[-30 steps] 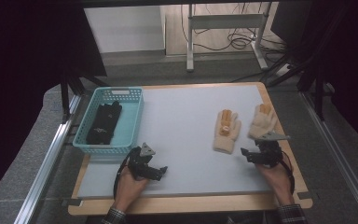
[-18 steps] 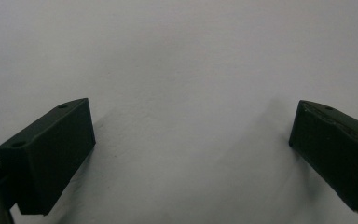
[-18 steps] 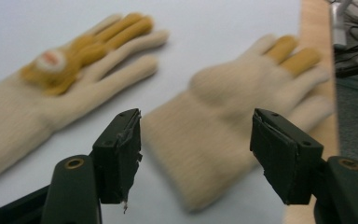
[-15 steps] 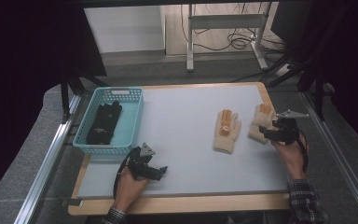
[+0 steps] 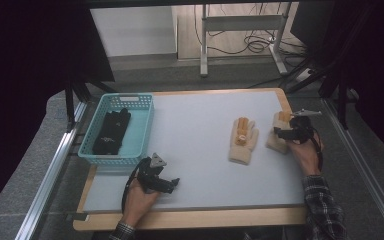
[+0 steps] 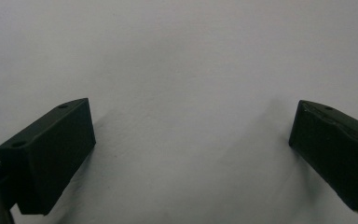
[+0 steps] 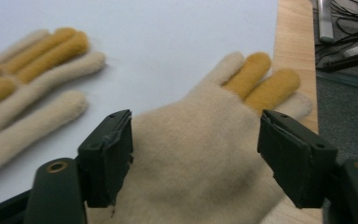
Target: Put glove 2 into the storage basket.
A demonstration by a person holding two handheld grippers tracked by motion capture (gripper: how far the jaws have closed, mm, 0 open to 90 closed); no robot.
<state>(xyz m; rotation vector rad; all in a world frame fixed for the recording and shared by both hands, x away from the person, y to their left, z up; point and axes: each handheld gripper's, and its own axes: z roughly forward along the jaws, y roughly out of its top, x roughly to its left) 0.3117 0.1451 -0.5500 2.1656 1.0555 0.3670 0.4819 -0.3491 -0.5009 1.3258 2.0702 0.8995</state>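
Two cream gloves with orange fingers lie flat on the white mat at the right. One glove (image 5: pixel 243 139) (image 7: pixel 23 88) lies toward the middle, the other glove (image 5: pixel 276 139) (image 7: pixel 205 154) near the mat's right edge. My right gripper (image 5: pixel 281 133) (image 7: pixel 193 158) is open, its jaws standing either side of the right-hand glove's palm just above it. My left gripper (image 5: pixel 172 182) (image 6: pixel 191 140) rests open near the front left, jaws wide over bare mat.
A teal basket (image 5: pixel 142 131) at the back left holds a black folded item (image 5: pixel 111 131). The wooden table edge (image 7: pixel 296 42) runs just right of the gloves. Beyond the table are a metal frame's legs and cables on the floor.
My right gripper moved from the front right forward onto the right-hand glove and now straddles it. The left gripper has stayed put.
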